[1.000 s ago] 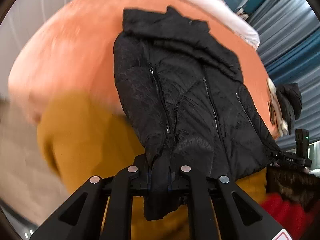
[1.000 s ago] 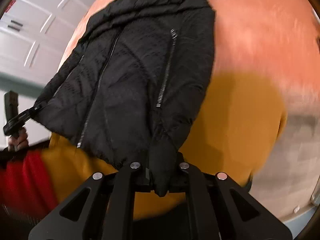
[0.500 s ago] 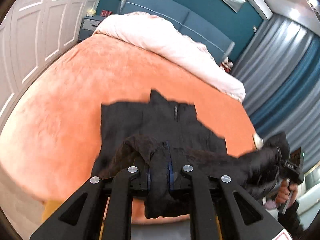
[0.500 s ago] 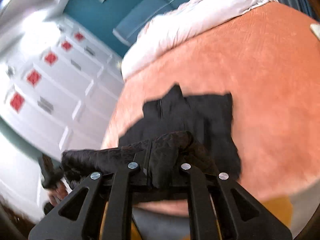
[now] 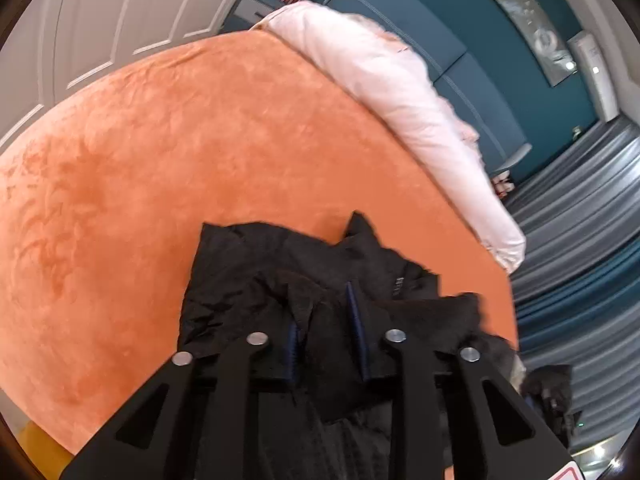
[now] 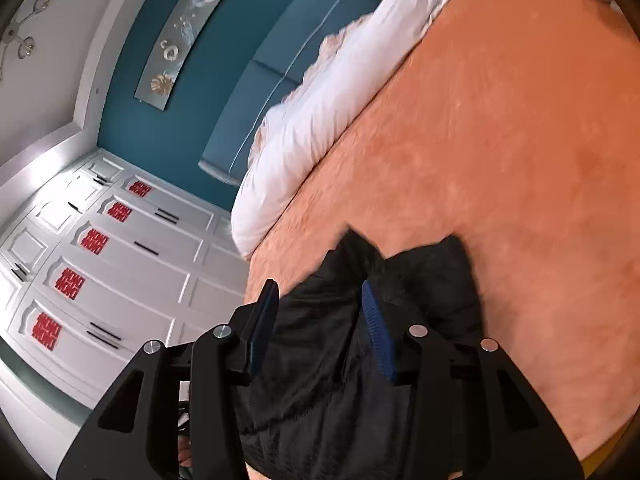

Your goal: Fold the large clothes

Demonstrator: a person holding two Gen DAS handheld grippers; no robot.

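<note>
A black quilted jacket (image 5: pixel 256 276) lies folded over on the orange bedspread (image 5: pixel 160 160), its lower half doubled onto the upper half. My left gripper (image 5: pixel 326 332) is open, jaws apart, with jacket fabric lying loose between the blue pads. In the right wrist view the jacket (image 6: pixel 424 280) sits at the near edge of the bedspread (image 6: pixel 500 140). My right gripper (image 6: pixel 320 304) is open wide, fabric below it, not pinched.
A white duvet (image 5: pixel 392 80) is bunched at the head of the bed against a blue headboard (image 5: pixel 420 20). White wardrobe doors (image 6: pixel 100 260) stand to the left. Grey-blue curtains (image 5: pixel 580 240) hang on the right.
Both grippers carried the jacket's hem forward over the bed, folding it onto itself, and then opened, letting the fabric go.
</note>
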